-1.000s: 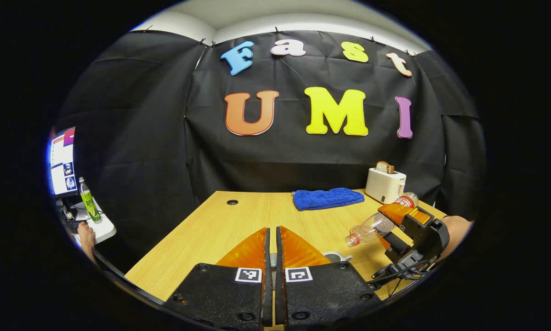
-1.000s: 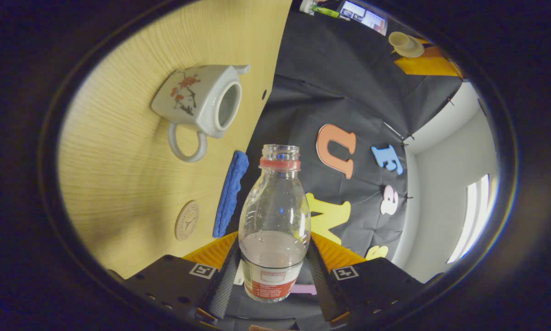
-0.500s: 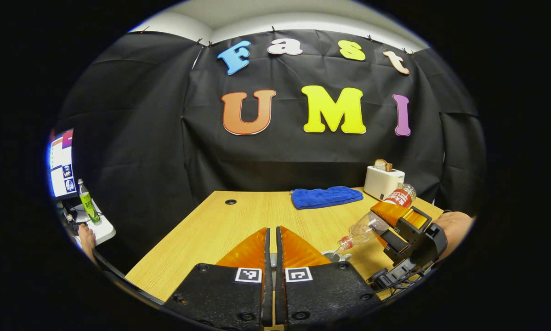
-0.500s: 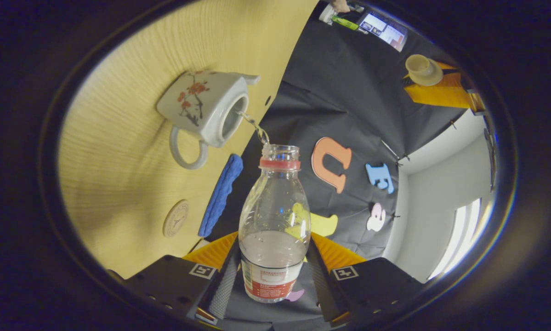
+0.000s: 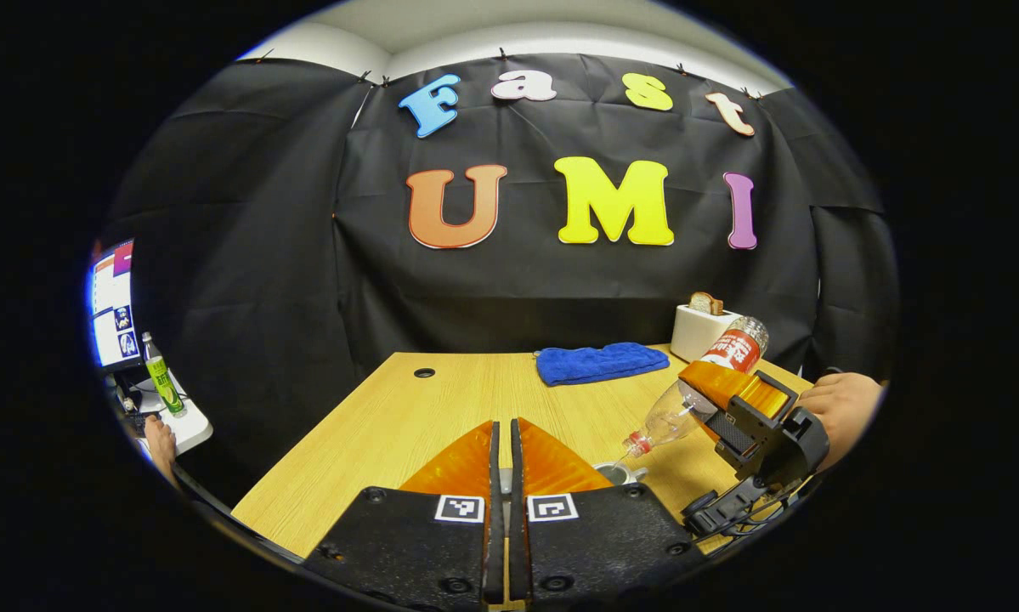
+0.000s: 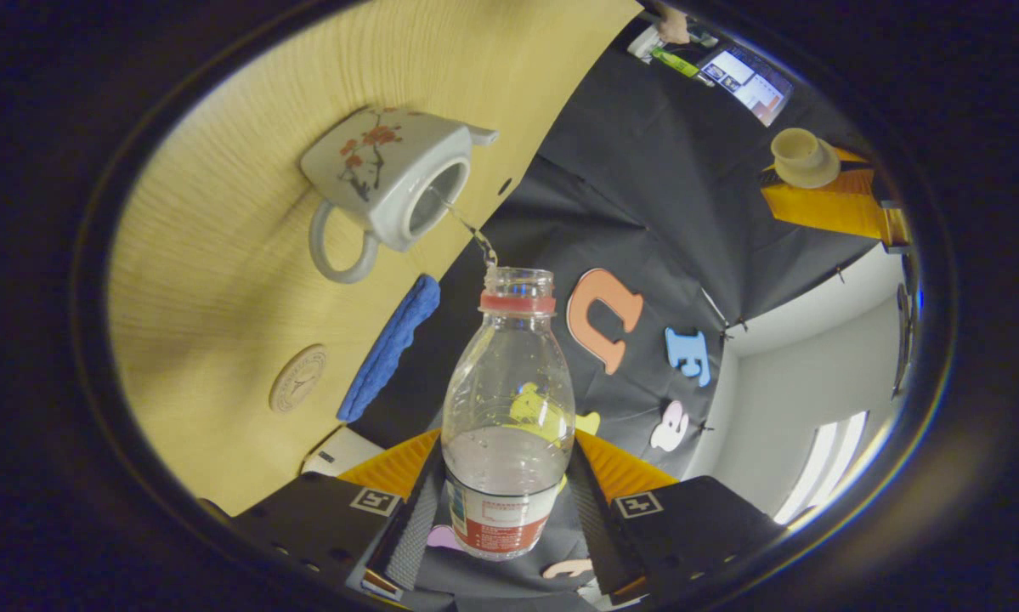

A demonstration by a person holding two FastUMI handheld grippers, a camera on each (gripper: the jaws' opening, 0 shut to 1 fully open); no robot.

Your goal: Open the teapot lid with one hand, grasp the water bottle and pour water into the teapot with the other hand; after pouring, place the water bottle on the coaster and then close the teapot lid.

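Gripping the water bottle [image 6: 509, 382] low on its body with the right gripper [image 6: 509, 459], both fingers pressed to its sides. Tipped steeper than a second ago, neck down toward the teapot [image 6: 382, 183] at the near right of the table [image 6: 220, 297]. Pouring now: a thin stream of water [image 6: 467, 229] running from the mouth into the open top, where a second back none ran. Pinching the teapot lid [image 6: 802, 157] in the almost closed left gripper [image 5: 501, 433], held up and left of the pot, out of the stream's way. Probably mid-pour, with some water left in the bottle. Still to come: bottle onto the coaster [image 6: 298, 378], bare beside the blue cloth [image 6: 390, 344], then lid back on.
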